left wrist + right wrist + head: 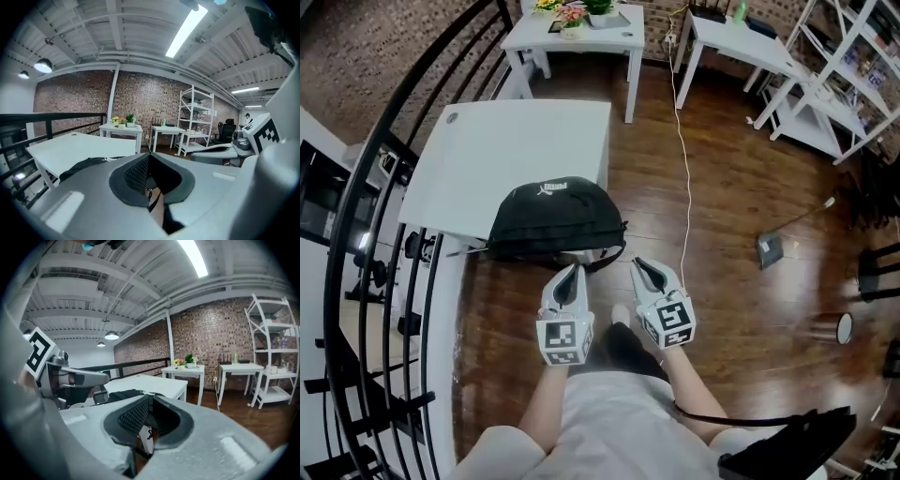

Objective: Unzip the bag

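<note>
A black bag (555, 218) with a white logo lies at the near edge of a white table (506, 150), its strap hanging over the edge. Both grippers hover just short of that edge, side by side above the wooden floor. My left gripper (575, 270) points at the bag's near right side with its jaws shut and nothing between them. My right gripper (639, 265) sits to the right of the bag, also shut and empty. The bag (84, 165) shows low past the left gripper (149, 158), and the bag (125, 394) shows beyond the right gripper (151, 401).
A black railing (366, 216) curves along the left of the table. Two more white tables (581, 33) stand at the back and a white shelf unit (848, 84) at the right. A white cable (684, 178) and a dustpan (770, 249) lie on the floor.
</note>
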`<state>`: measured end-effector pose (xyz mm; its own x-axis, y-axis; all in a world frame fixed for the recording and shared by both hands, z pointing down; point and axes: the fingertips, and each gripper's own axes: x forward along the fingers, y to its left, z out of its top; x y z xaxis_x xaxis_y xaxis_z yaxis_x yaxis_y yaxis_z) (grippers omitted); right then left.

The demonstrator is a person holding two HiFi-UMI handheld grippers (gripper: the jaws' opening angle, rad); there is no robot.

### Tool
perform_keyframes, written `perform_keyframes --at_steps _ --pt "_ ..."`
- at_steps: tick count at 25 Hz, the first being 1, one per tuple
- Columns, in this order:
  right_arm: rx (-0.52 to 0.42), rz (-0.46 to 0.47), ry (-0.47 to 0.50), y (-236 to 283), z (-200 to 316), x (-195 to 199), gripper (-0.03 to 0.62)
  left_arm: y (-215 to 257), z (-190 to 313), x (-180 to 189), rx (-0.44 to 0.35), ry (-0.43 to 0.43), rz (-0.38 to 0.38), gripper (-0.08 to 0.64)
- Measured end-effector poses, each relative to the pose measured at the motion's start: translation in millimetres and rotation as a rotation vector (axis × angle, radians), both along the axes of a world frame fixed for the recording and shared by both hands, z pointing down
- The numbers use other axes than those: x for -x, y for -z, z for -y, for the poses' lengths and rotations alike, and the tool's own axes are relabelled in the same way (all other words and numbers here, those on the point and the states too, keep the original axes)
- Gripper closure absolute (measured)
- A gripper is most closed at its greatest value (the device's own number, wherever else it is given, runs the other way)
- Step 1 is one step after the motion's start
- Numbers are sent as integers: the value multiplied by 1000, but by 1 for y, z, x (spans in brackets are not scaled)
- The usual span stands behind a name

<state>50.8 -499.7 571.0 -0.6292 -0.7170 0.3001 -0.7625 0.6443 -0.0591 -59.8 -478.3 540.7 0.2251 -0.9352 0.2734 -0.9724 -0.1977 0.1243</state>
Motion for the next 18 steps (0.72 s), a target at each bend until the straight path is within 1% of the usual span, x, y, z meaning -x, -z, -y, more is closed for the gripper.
perform_keyframes --at_steps 2,4,6,7,8,10,13,15,16,17,18 --pt "57 -42 35 -35 16 1 562 -22 15 -7 32 5 16 543" --pt "114 -99 54 -72 26 2 518 -44 21 -11 84 2 27 543" --pt "149 -199 77 -112 30 7 440 -66 19 -8 158 8 27 543" --pt "151 -266 90 -132 33 9 387 -77 19 -5 191 15 25 543" --pt "148 -327 102 -150 39 9 367 -87 20 -2 216 23 24 543" --pt "135 -393 125 -179 57 13 367 -103 28 3 248 30 27 543" --pt "115 -443 168 -210 78 28 367 -123 34 7 280 5 54 543" --pt "140 -466 181 -224 87 37 367 -135 35 7 307 -27 67 543" --pt "164 -469 184 -228 89 40 390 -141 36 5 319 -43 68 543" --pt "192 -466 185 -230 90 41 477 -145 37 2 330 -57 65 543" --pt "223 -454 186 -229 89 41 479 -149 38 0 343 -73 62 542"
